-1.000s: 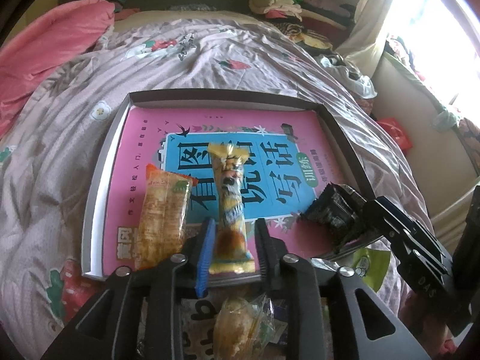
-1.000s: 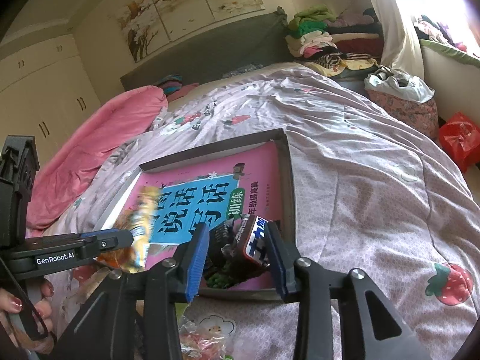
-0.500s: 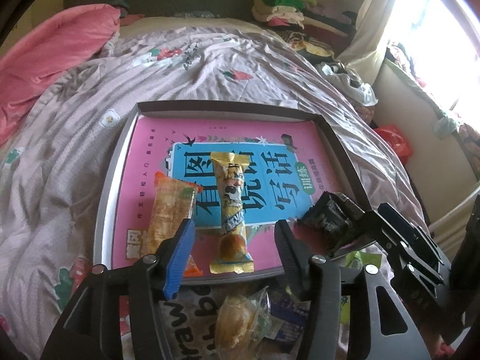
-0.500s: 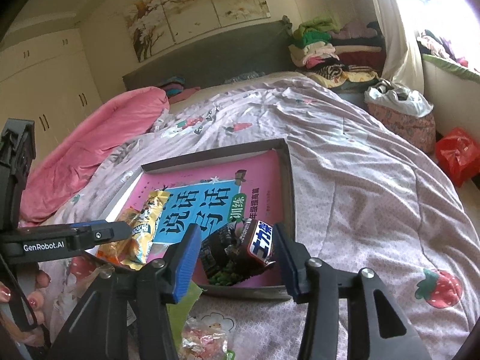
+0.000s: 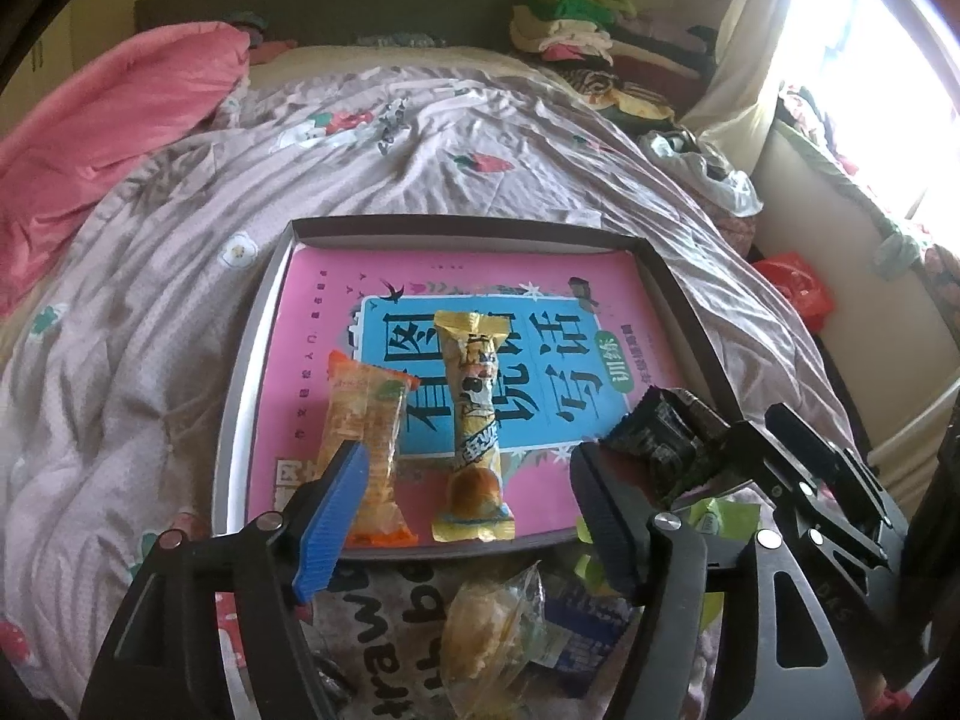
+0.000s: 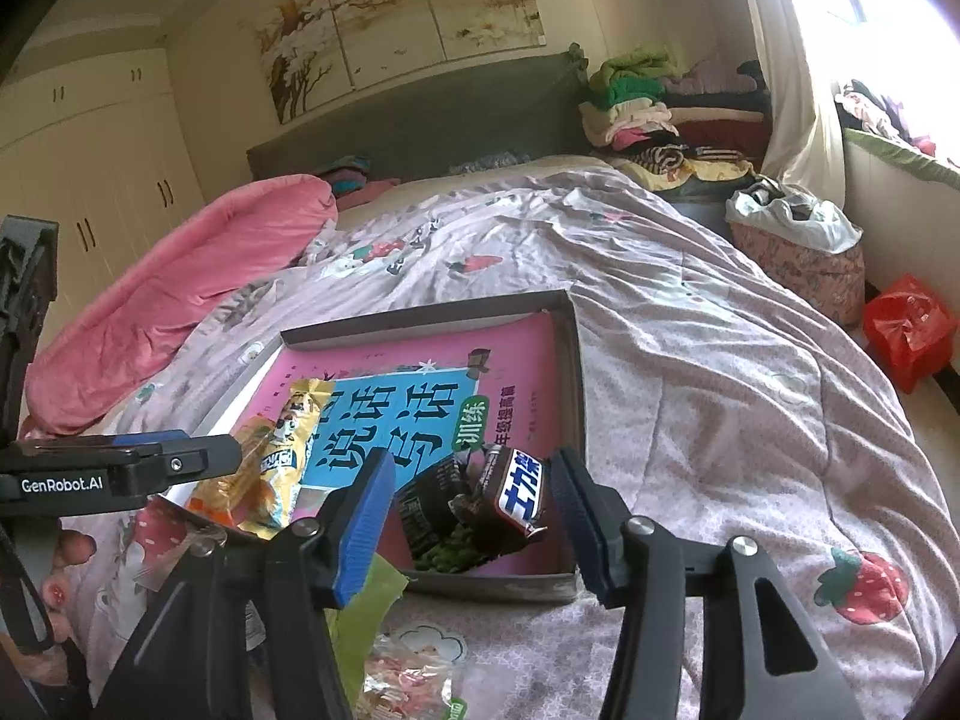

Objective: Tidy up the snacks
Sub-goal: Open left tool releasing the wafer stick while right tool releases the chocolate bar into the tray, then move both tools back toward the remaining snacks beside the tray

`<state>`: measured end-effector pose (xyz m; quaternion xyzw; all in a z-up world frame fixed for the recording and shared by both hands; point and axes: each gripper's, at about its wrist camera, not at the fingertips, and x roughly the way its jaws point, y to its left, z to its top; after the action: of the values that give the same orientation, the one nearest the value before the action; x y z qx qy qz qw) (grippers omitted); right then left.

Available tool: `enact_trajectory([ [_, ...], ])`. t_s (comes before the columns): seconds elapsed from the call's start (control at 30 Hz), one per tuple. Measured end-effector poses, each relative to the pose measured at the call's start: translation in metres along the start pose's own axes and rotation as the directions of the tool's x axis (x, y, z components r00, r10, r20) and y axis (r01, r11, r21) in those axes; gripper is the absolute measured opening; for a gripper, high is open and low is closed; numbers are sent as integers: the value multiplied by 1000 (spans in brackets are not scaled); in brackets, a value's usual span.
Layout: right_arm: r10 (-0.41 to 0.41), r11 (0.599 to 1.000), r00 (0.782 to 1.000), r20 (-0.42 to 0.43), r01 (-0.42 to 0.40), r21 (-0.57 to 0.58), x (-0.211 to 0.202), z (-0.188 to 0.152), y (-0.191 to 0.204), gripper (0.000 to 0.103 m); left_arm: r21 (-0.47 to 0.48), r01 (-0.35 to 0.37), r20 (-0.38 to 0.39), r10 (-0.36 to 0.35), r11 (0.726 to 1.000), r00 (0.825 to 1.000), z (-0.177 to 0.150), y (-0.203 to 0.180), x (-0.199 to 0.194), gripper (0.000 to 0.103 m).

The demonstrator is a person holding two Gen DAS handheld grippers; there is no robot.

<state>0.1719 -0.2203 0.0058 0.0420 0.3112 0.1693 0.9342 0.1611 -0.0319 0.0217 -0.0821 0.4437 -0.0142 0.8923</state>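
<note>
- Tray [image 5: 240, 420] on the bed, a pink book inside it.
- My left tongs [image 5: 468, 498] are opening, gripping nothing; the yellow snack [image 5: 474, 420] lies loose between the jaws, the orange pack [image 5: 366, 420] beside my left jaw.
- My right tongs [image 6: 471, 516] are opening too, pads off the dark bars [image 6: 480, 498] lying between them in the tray's near corner.

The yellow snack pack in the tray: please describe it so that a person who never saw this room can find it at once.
On the bed lies a shallow grey tray holding a pink and blue book. The yellow snack pack lies on that book, near the tray's front edge. It is the long middle one, with a cartoon print, between an orange pack and dark wrappers.
</note>
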Motion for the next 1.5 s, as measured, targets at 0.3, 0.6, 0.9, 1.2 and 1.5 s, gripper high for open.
enact_trajectory([
  [0.3, -21, 999, 999, 46, 22, -23, -8, 2, 3, 65, -3, 25, 43, -25, 1000, 999, -1, -2, -16, 76],
  [0.6, -21, 999, 998, 65, 23, -22, -12, 4, 2, 68, -17, 33, 65, -32, 999, 997, -2, 0, -30, 77],
  [0.9, -7, 1000, 997, 73, 8, -19, -18, 4, 1, 70, -34, 49, 80, -46, 998, 996, -3, 6, -44, 78],
  [1.2, 9, 1000, 997, 72, -7, -17, -22, 2, 1, 71, -47, 41, 87, -37, 998, 995, -8, 18, -57, 78],
  [1.5, 28, 1000, 997, 69, -28, -4, -27, -2, -1, 73, -59, 38, 84, -33, 998, 996, -13, 26, -61, 78],
])
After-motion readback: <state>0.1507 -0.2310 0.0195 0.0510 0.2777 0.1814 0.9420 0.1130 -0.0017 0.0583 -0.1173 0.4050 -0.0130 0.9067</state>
